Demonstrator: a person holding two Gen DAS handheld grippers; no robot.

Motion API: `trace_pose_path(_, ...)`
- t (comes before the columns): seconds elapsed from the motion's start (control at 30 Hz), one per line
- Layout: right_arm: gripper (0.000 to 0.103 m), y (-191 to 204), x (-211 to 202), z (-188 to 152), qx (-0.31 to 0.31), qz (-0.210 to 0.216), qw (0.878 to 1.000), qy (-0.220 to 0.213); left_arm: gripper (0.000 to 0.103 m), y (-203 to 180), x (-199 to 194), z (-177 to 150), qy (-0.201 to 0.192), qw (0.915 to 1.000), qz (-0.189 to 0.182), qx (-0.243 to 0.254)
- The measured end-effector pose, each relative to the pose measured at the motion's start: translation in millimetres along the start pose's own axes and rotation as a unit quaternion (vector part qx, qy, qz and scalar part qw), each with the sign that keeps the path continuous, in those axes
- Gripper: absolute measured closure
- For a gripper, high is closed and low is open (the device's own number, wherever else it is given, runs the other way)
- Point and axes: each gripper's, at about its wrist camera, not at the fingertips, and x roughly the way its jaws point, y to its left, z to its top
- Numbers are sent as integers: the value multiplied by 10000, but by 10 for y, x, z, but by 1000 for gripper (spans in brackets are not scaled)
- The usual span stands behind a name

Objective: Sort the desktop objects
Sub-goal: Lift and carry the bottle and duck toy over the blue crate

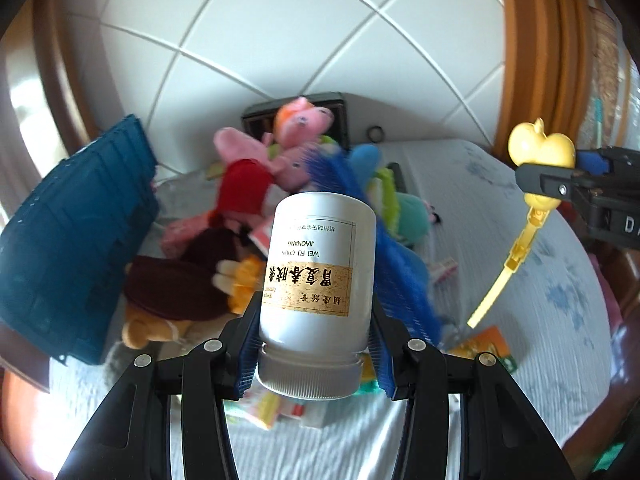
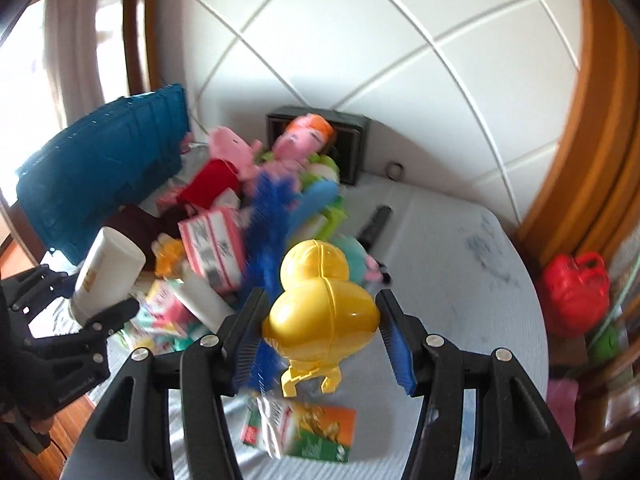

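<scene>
Tiled wall [image 2: 320,40], red jug [image 2: 574,296] right view only

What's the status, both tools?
Left tool shut on white medicine bottle. Right tool holding yellow duck toy. Both above toy pile; nothing blocking.

Background is mostly a white tiled wall [image 1: 280,32] with pale grout lines, plus curved orange-brown wood trim [image 1: 532,40] running up the right side. The tabletop wears a light cloth with a faded blue flower print [image 2: 472,264]. Off the right edge sits a red plastic thing [image 2: 574,296], too blurry to identify.
</scene>
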Motion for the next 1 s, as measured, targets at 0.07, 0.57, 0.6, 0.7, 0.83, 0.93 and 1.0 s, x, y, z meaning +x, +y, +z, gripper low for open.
trace_pose_path(0.07,48,119,42,141,-98,134,9998,-54,57,154,-15,25,-11,9999,111,-103)
trace_pose_path(0.57,48,1709,257,1057,-771,829,9922,-516,57,1832,-27,239,-151,9952,710,-650)
trace_pose_path(0.6,48,1863,276,1110,-822,880,9911,-560,57,1917,-1,264,-148,9950,740,-654)
trace_pose_path(0.7,48,2157,316,1222,-921,973,9890,-625,57,2163,77,331,-131,9938,836,-726)
trace_pose_path(0.83,48,2438,451,1406,-1121,1064,9861,-618,57,2423,100,404,-182,9911,942,-922)
trace_pose_path(0.93,48,2612,497,1632,-1356,1140,9814,-745,57,2626,53,500,-290,9874,1088,-1116)
trace_pose_path(1.0,48,2715,505,1786,-1494,1180,9781,-843,57,2766,-23,587,-418,9843,1244,-1179)
